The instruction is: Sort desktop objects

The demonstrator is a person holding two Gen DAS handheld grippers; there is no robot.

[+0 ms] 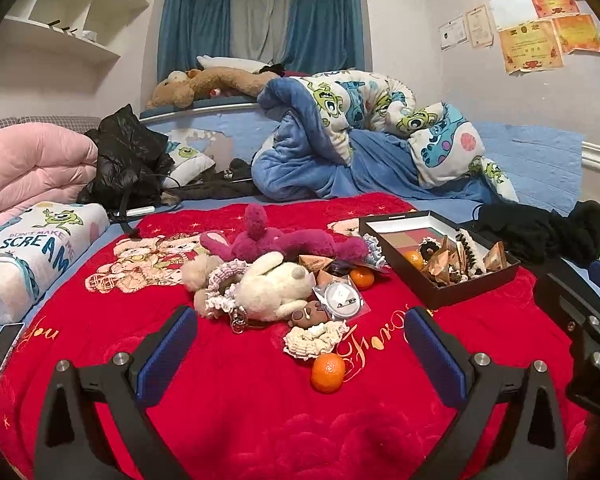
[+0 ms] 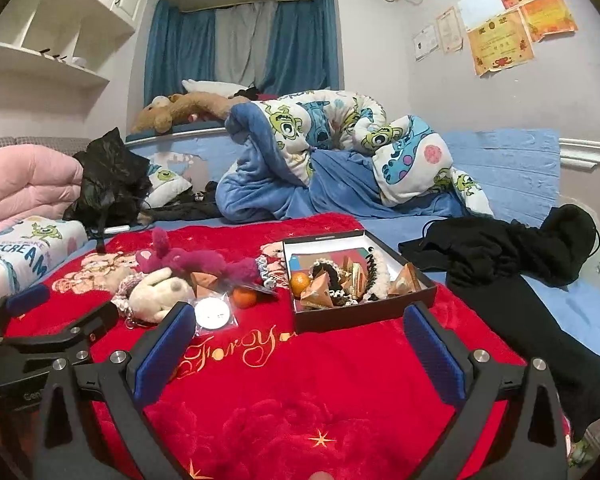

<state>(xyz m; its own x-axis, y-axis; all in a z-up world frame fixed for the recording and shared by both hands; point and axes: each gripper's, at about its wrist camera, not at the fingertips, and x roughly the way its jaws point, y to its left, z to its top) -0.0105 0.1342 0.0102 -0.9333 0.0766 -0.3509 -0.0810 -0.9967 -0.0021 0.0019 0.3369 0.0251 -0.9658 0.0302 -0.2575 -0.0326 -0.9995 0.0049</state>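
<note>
Both claws hang wide open and empty above the red blanket (image 1: 240, 420): left claw (image 1: 300, 340), right claw (image 2: 298, 338). A tangerine (image 1: 328, 373) lies loose; the black box (image 2: 380, 308) already holds another.

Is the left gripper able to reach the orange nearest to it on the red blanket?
Probably yes. The left gripper is open and the orange lies alone on the red blanket, just ahead between its fingers, nothing on top of it.
</note>
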